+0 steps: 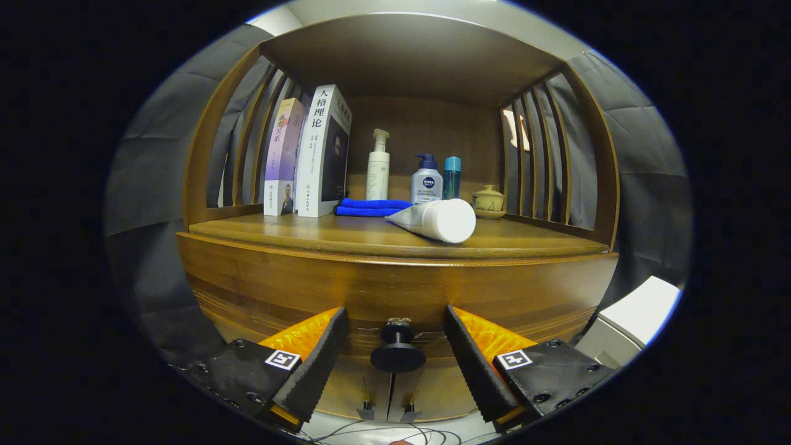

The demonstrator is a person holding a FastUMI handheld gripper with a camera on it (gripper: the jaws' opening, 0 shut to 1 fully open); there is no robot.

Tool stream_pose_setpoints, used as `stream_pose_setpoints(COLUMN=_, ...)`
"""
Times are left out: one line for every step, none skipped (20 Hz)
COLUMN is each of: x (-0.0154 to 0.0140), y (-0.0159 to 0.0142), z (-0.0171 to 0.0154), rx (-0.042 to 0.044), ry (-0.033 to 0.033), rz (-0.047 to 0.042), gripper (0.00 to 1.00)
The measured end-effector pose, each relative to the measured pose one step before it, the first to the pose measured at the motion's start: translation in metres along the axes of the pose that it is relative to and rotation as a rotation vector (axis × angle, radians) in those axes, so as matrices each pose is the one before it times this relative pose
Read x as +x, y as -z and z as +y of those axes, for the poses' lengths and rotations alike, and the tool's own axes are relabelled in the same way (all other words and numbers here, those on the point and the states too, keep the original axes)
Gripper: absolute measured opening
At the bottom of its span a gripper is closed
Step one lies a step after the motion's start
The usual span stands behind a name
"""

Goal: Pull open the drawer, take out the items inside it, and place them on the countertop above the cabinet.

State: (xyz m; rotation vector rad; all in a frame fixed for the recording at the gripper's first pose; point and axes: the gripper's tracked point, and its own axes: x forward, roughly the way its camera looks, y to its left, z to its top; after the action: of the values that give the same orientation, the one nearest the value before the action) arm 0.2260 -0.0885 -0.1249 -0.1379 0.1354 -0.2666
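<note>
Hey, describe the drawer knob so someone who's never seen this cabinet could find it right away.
Below the wooden countertop, on the drawer front, a dark round knob sticks out between the open gripper fingers. It is the only knob on that panel.

Chinese title stands out on cabinet shelf

The white book [323, 154] reads "人格理论" on its spine; a pump bottle [426, 183] bears a brand label. Square coded tags [282, 359] mark the gripper [395, 315], its fingers spread either side of the drawer knob [397, 355].
</note>
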Motion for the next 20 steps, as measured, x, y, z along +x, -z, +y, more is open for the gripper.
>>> stream_pose_setpoints(x=0.00075, y=0.00015, z=0.00074, rx=0.00774, ry=-0.00268, rz=0.00068, gripper=1.00)
stream_pose_setpoints(x=0.00147, y=-0.00088, z=0.00175, rx=0.00319, ry=0.00120, rz=-0.00840, gripper=1.00)
stream_pose_setpoints(x=-0.00166, y=-0.00041, z=0.00206, rx=-0.00774, ry=-0.00064, rz=-0.00740, gripper=1.00)
stream_pose_setpoints(x=-0.00063, y=-0.00138, z=0.00102, rx=-0.01538, ry=0.00051, rz=-0.01716, gripper=1.00)
stream_pose_setpoints(x=0.00085, y=-0.00059, z=0.00175, rx=-0.01594, ry=-0.00297, rz=-0.00758, gripper=1.00)
stream_pose_setpoints(x=-0.00273, y=0.00079, z=0.00212, rx=-0.00146, ry=-0.00685, rz=0.00284, gripper=1.00)
stream_pose_setpoints(x=-0.00524, y=-0.00219, z=0.00384, rx=0.01341, ry=-0.01328, rz=-0.00017, gripper=1.00)
stream_pose_setpoints(x=-0.00722, y=-0.00490, z=0.00366, rx=0.01387, ry=-0.01303, rz=-0.00972, gripper=0.99)
stream_pose_setpoints(x=-0.00866, y=-0.00512, z=-0.00055, rx=0.00247, ry=-0.00197, rz=-0.01015, gripper=0.99)
stream_pose_setpoints(x=-0.01174, y=-0.00725, z=0.00078, rx=0.00255, ry=-0.01214, rz=-0.01599, gripper=0.99)
stream_pose_setpoints(x=-0.01170, y=-0.00689, z=0.00472, rx=0.00920, ry=-0.01834, rz=-0.02012, gripper=0.99)
stream_pose_setpoints(x=-0.01101, y=-0.00623, z=0.00319, rx=0.00325, ry=-0.01441, rz=-0.00672, gripper=0.99)
stream_pose_setpoints(x=-0.01122, y=-0.00388, z=-0.00037, rx=0.00587, ry=-0.00696, rz=-0.00049, gripper=0.99)
stream_pose_setpoints(x=-0.01223, y=-0.00359, z=-0.00044, rx=0.01364, ry=-0.00374, rz=0.00609, gripper=0.99)
stream_pose_setpoints(x=-0.01080, y=-0.00482, z=0.00162, rx=0.01858, ry=-0.00884, rz=-0.00078, gripper=0.99)
stream_pose_setpoints(x=-0.01040, y=-0.00623, z=0.00027, rx=0.01746, ry=-0.00426, rz=-0.01011, gripper=0.99)
stream_pose_setpoints(x=-0.01037, y=-0.00527, z=-0.00236, rx=0.01066, ry=0.00044, rz=-0.00564, gripper=0.99)
stream_pose_setpoints(x=-0.00978, y=-0.00562, z=-0.00079, rx=0.00277, ry=-0.00654, rz=-0.01195, gripper=0.99)
stream_pose_setpoints(x=-0.00970, y=-0.00609, z=-0.00138, rx=-0.00216, ry=-0.00280, rz=-0.01113, gripper=0.99)
stream_pose_setpoints(x=-0.00907, y=-0.00676, z=-0.00244, rx=-0.00542, ry=-0.00171, rz=-0.01107, gripper=0.99)
